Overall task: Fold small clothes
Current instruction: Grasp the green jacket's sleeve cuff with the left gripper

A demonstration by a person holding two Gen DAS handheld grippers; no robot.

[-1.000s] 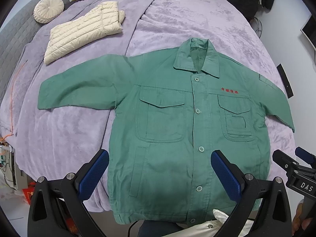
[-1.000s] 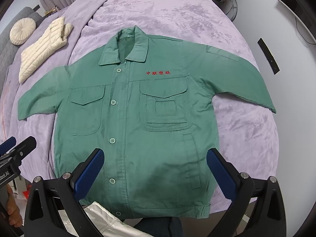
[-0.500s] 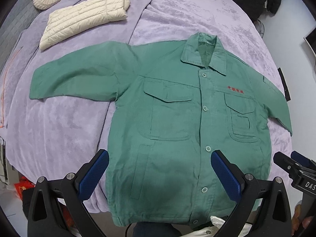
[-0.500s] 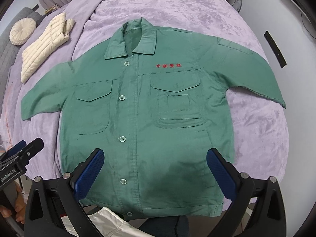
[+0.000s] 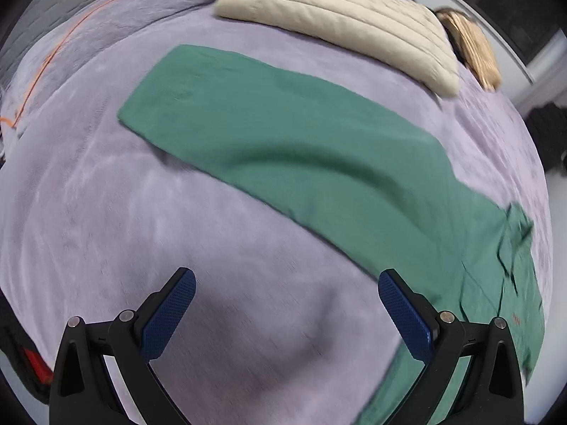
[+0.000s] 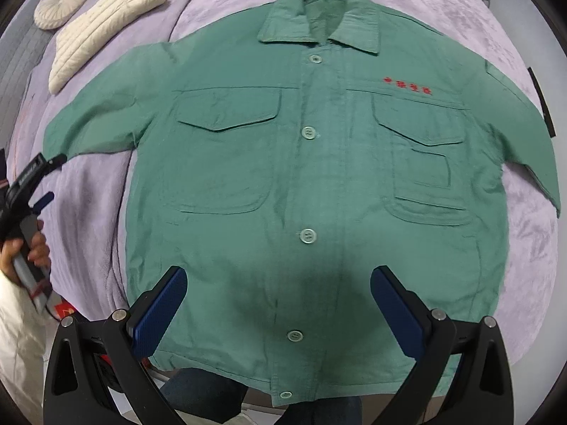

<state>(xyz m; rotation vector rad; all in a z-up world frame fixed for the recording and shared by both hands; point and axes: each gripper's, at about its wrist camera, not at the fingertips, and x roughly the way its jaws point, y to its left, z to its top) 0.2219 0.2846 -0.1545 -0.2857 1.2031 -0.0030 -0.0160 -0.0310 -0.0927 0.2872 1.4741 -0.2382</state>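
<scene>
Green jacket (image 6: 312, 177) spread flat, front up and buttoned, on the purple bed (image 6: 230, 3), sleeves out to both sides, hem at the near edge. Left gripper (image 5: 283, 313) low over bare bedding beside the outstretched sleeve (image 5: 283, 134), jaws released and holding nothing. Right gripper (image 6: 280, 313) above the lower front of the jacket, jaws likewise spread wide and empty. Cream puffer jacket (image 5: 340, 24) just beyond the sleeve, near but apart from it. Likely risks from here: pinching the plush bedcover together with the sleeve cuff, since the pile is soft; catching only the top layer so the sleeve twists; dragging the body askew while folding; hem slipping off the bed's near edge
</scene>
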